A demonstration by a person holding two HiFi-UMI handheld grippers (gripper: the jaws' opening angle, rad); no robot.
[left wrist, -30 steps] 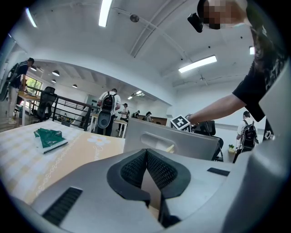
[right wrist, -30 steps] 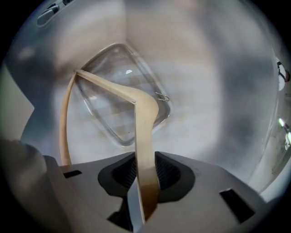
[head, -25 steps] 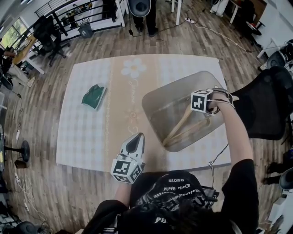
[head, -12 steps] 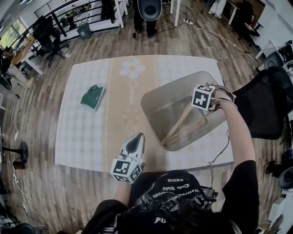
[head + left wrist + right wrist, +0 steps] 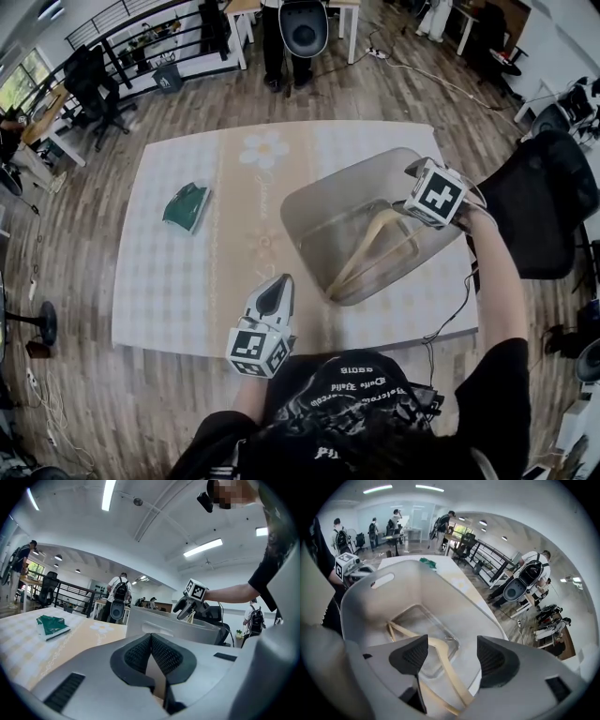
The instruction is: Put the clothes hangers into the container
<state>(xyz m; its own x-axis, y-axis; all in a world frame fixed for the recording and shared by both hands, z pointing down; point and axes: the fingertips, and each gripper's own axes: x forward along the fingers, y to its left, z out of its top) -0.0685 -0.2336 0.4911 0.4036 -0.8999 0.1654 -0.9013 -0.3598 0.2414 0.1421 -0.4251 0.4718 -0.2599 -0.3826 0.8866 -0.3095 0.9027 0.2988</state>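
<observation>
Checked counter (image 5: 169, 281): green folded item (image 5: 187, 205) on its left. My left claw (image 5: 151, 639) sits at the near edge, closed, empty. Grey container (image 5: 323, 192) on the right has wooden hangers (image 5: 370, 248) lying inside. My right claw (image 5: 451, 651) is above it; its jaws have just been opening, wide apart, gripping nothing.

The bench (image 5: 169, 281) is open across its left and middle, apart from a green folded item (image 5: 187, 204) at the far left. The container (image 5: 328, 202) fills the right side. Its tall walls block a level approach (the mouth is open from above), and wooden hangers (image 5: 375, 246) slant across its floor. A black chair (image 5: 544, 216) crowds the right edge. The left gripper (image 5: 278, 284) sits at the near edge.
</observation>
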